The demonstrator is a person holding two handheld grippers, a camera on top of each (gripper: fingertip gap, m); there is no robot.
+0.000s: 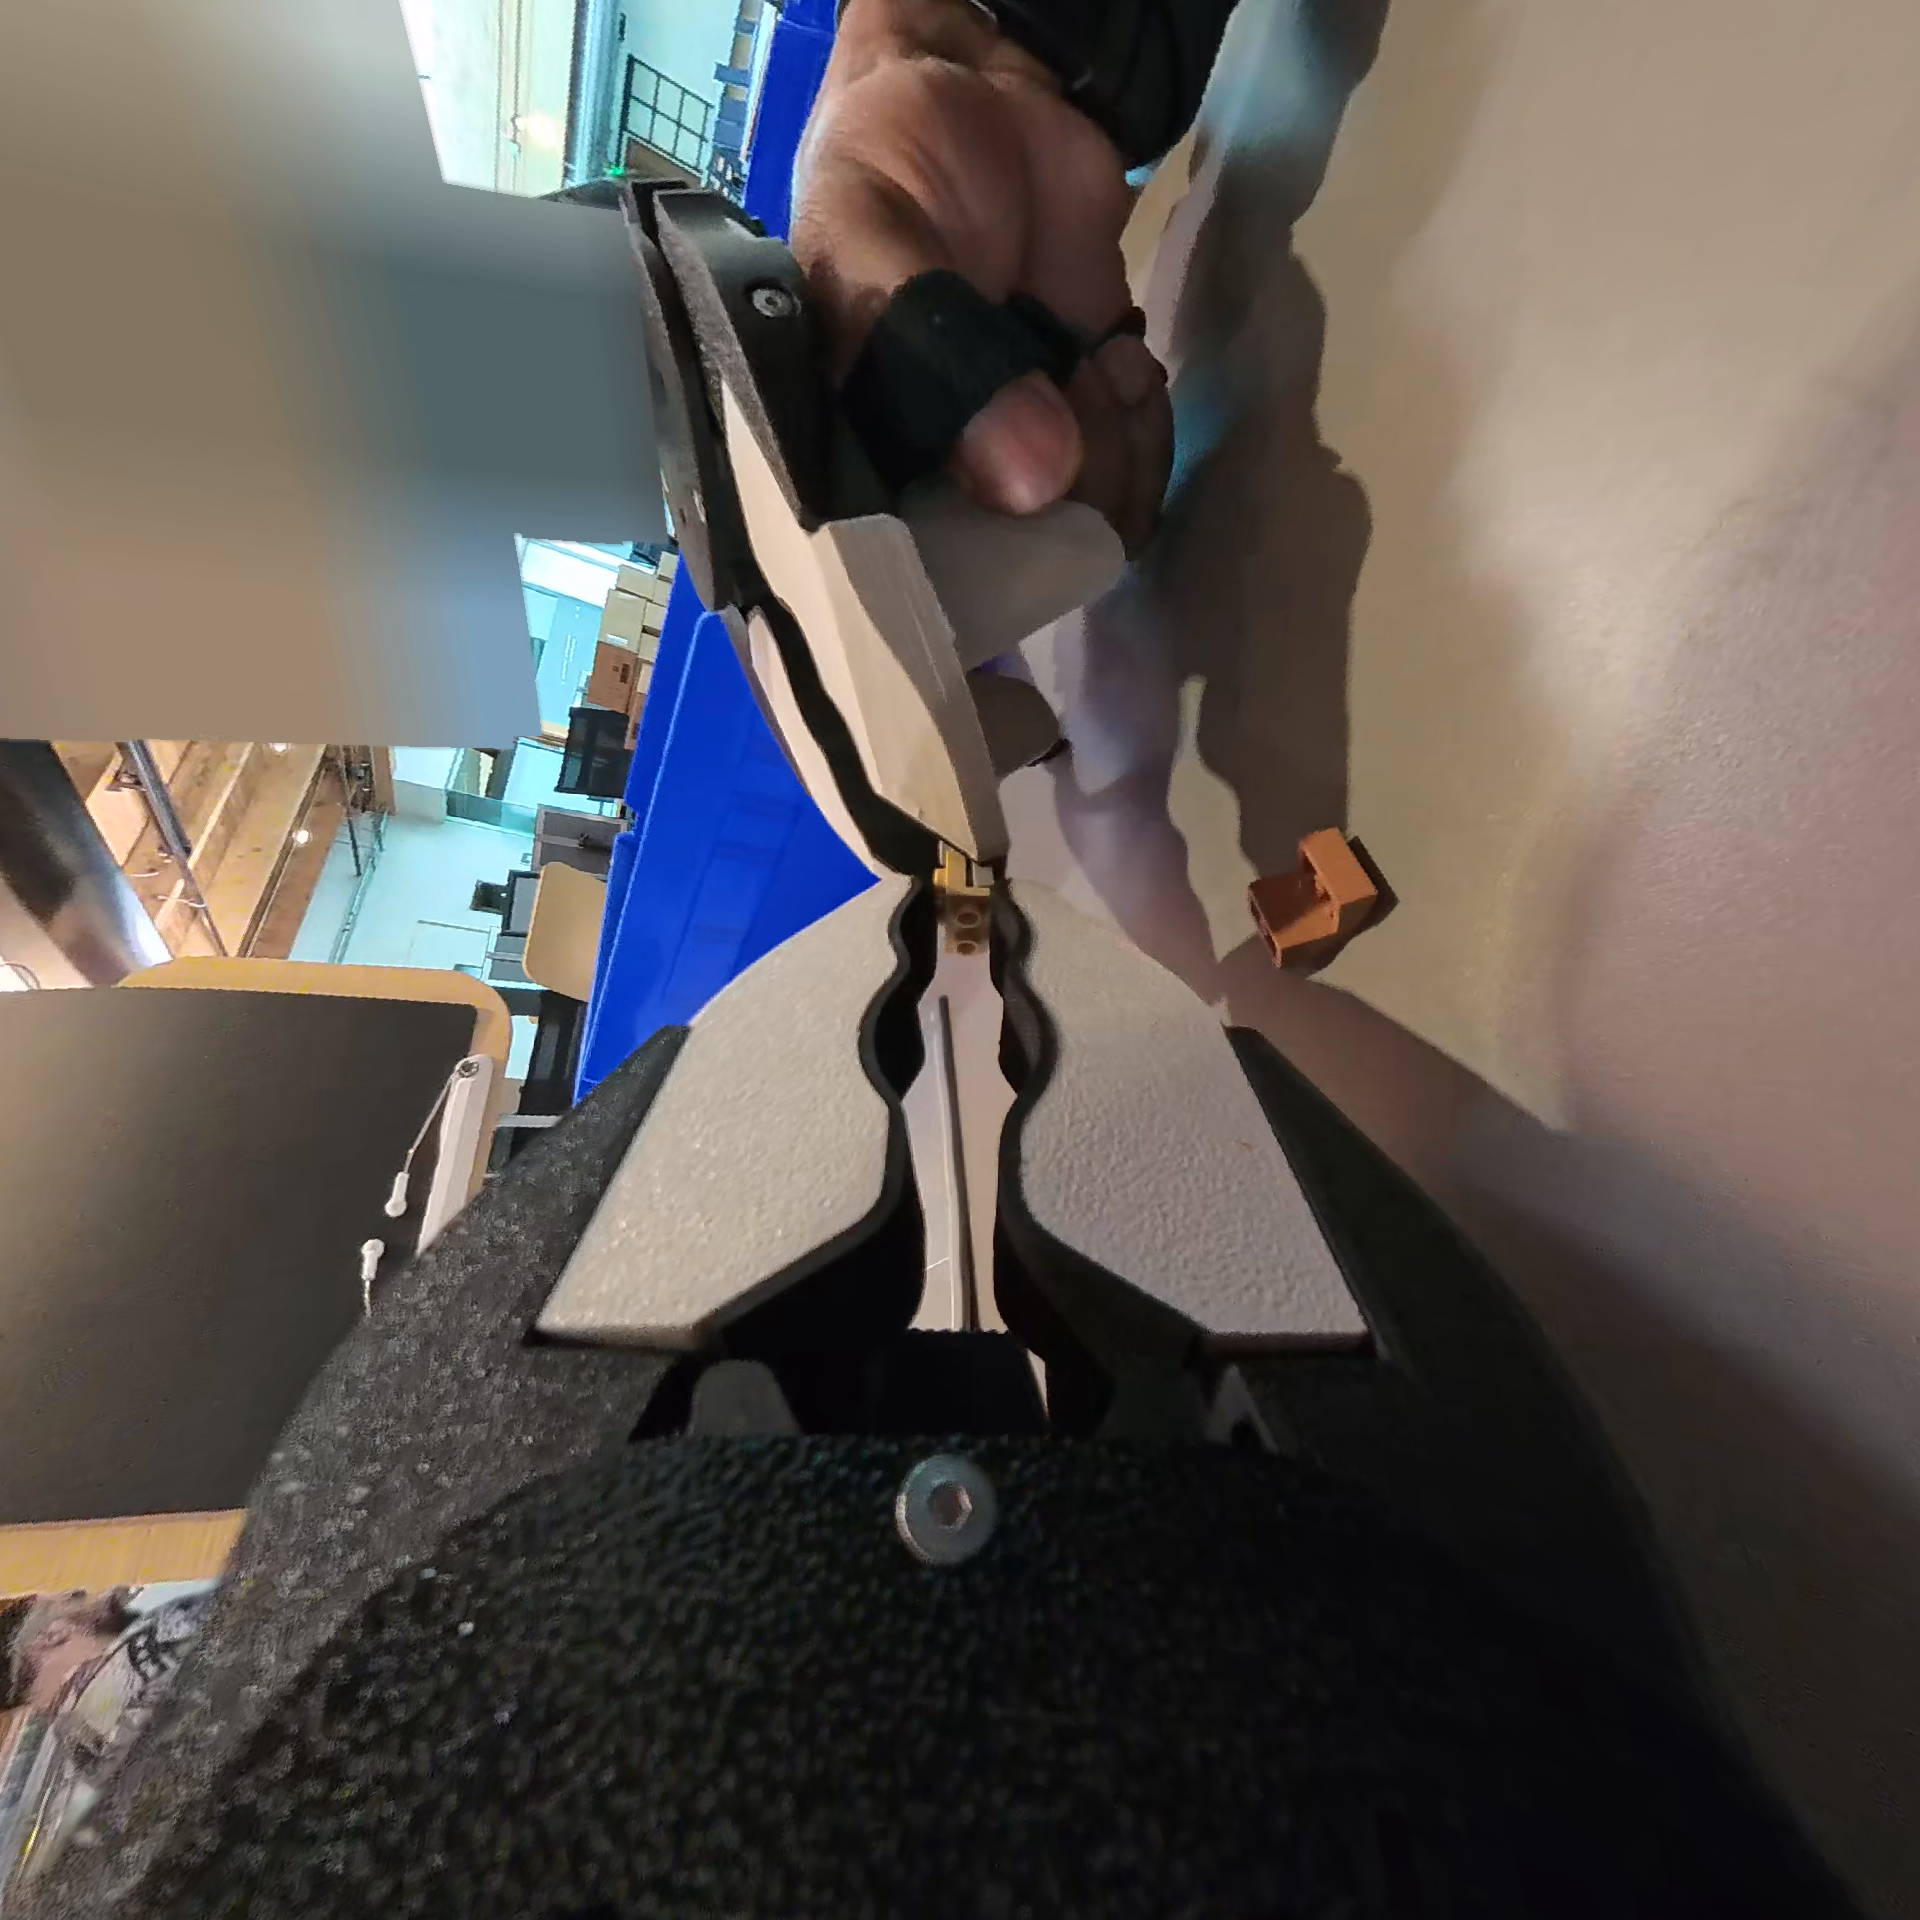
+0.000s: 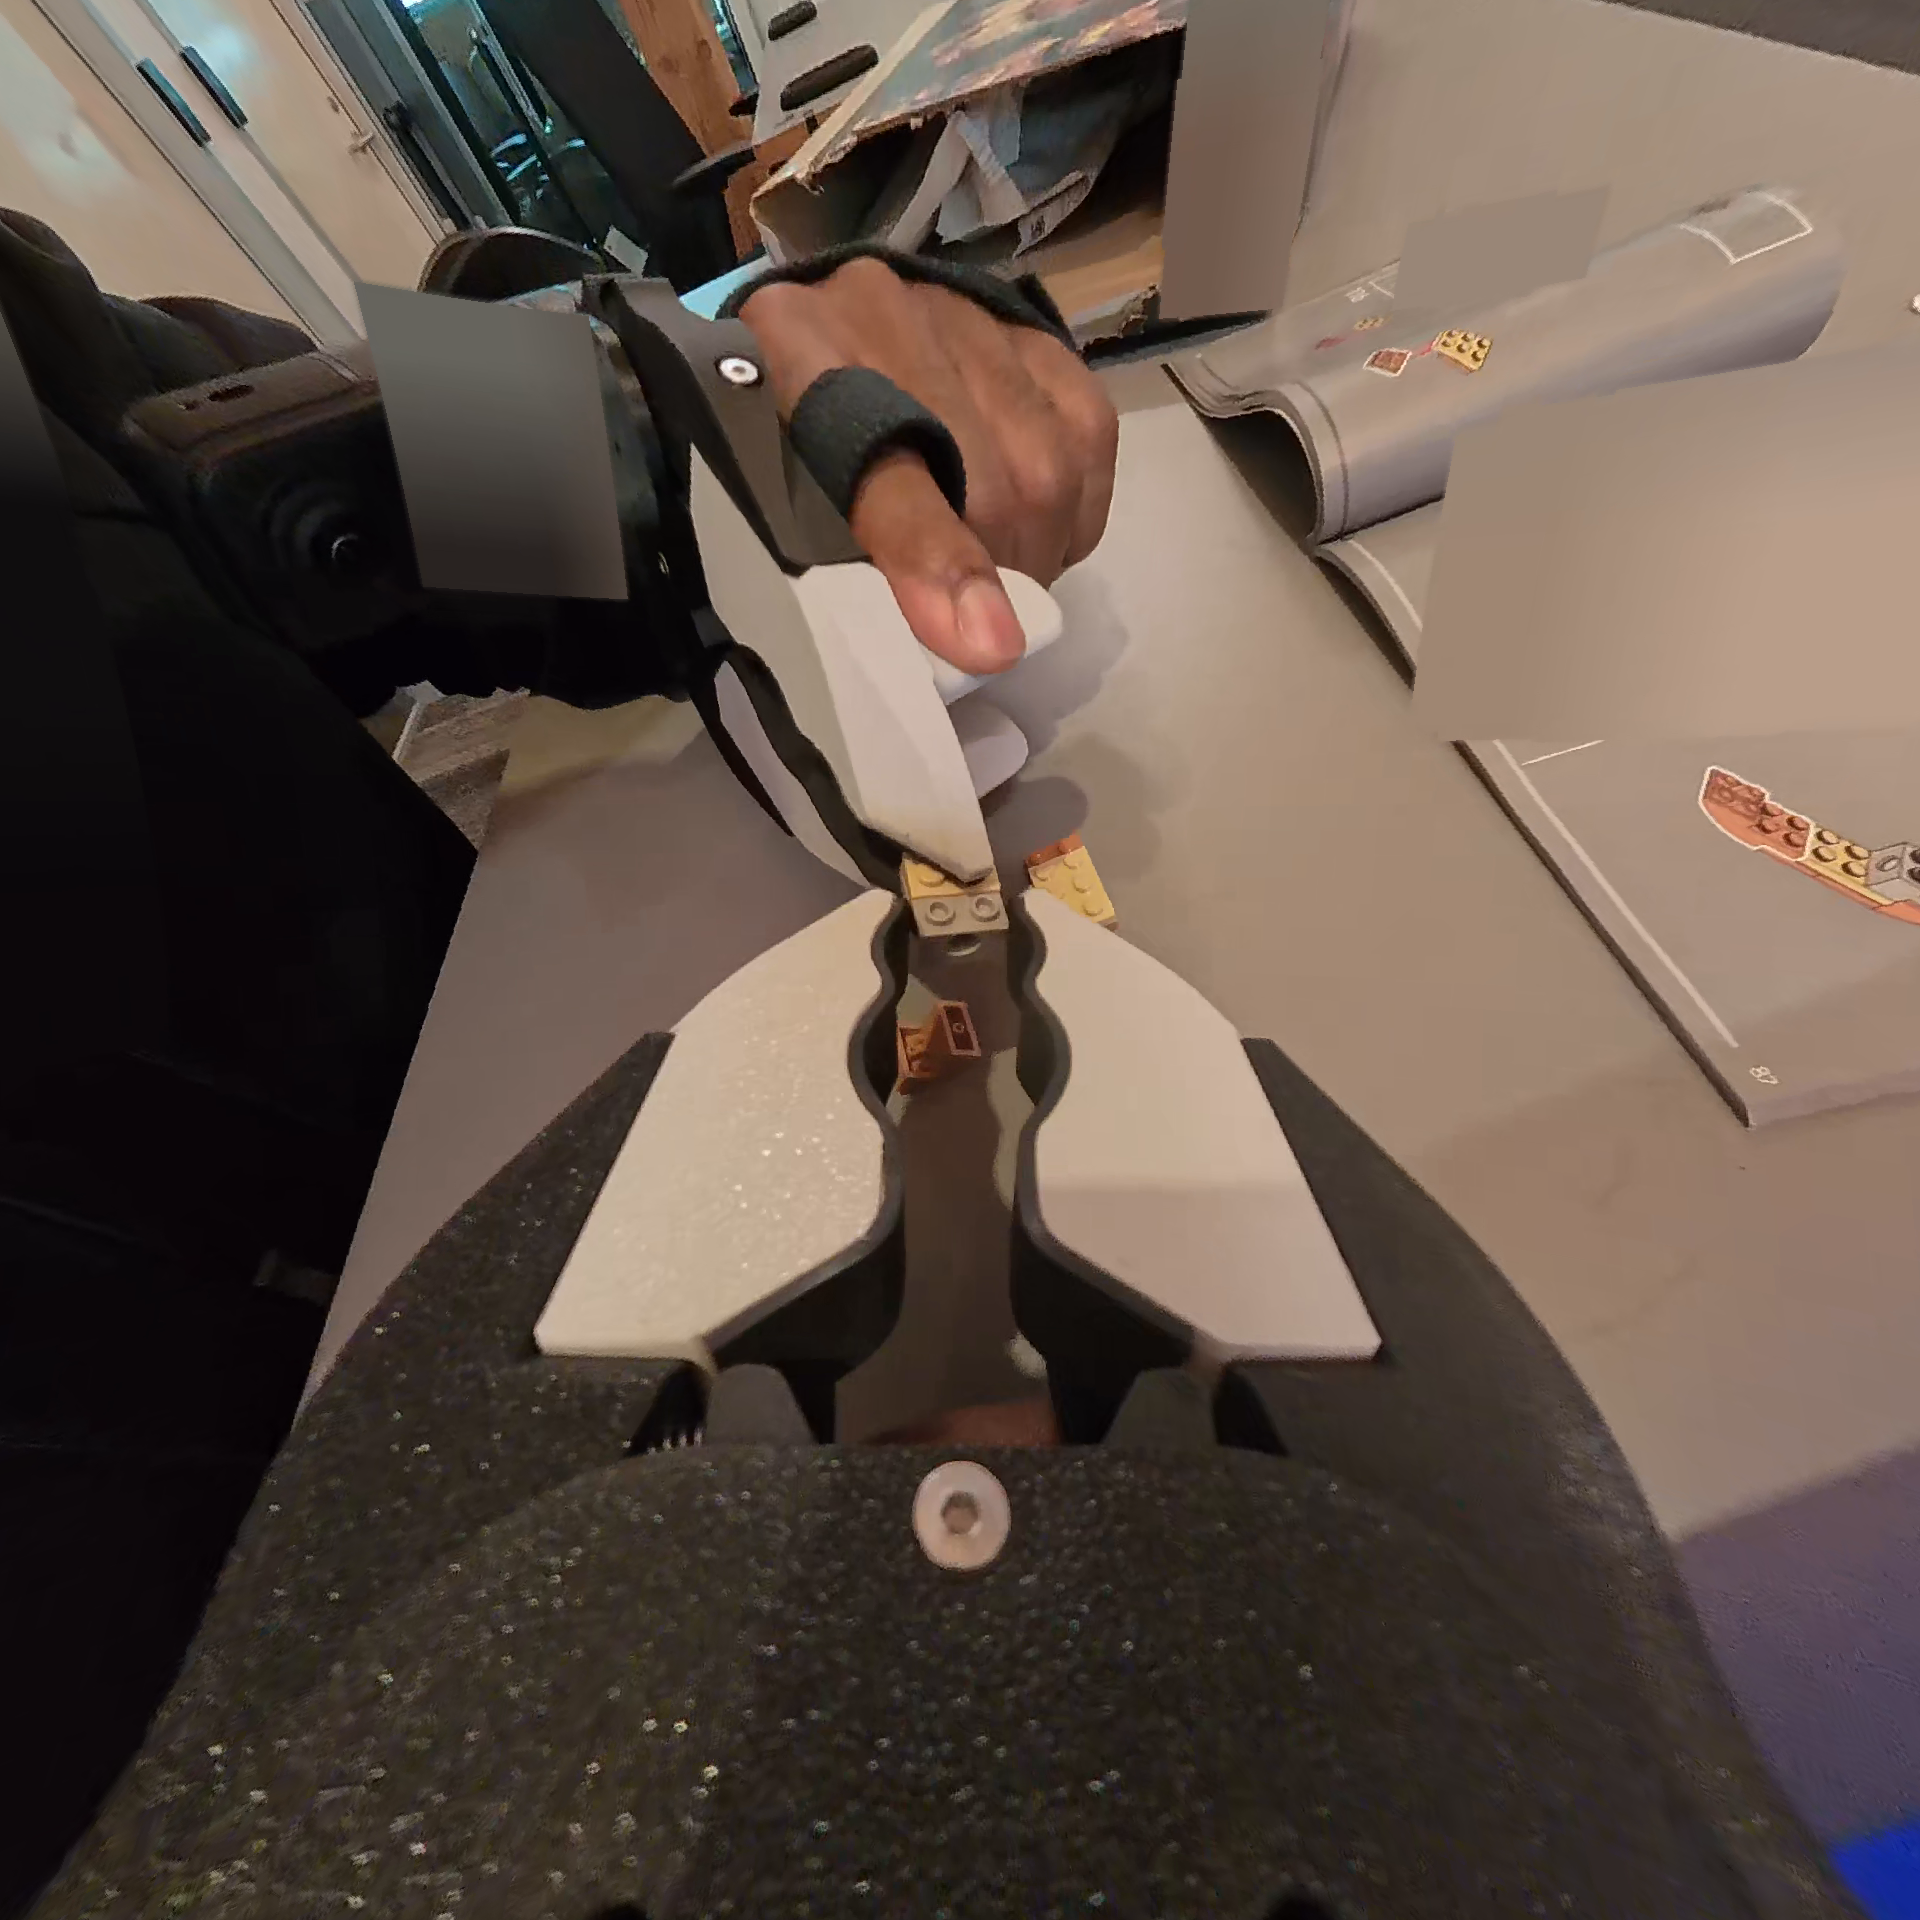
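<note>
Tan brick [image 2: 951, 902] half-hidden between both grippers' fingers [image 2: 940, 800].

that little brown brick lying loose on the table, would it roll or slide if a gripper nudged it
The brown brick looks blocky with flat faces, so it would probably slide or tip onto another face, not roll. It seems small, hard plastic, so likely light and stiff. The table looks smooth, so it may skid away easily.

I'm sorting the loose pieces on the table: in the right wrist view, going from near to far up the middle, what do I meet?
Brown brick → grey and tan bricks between the right gripper tips → left gripper → hand → cardboard box.
</note>
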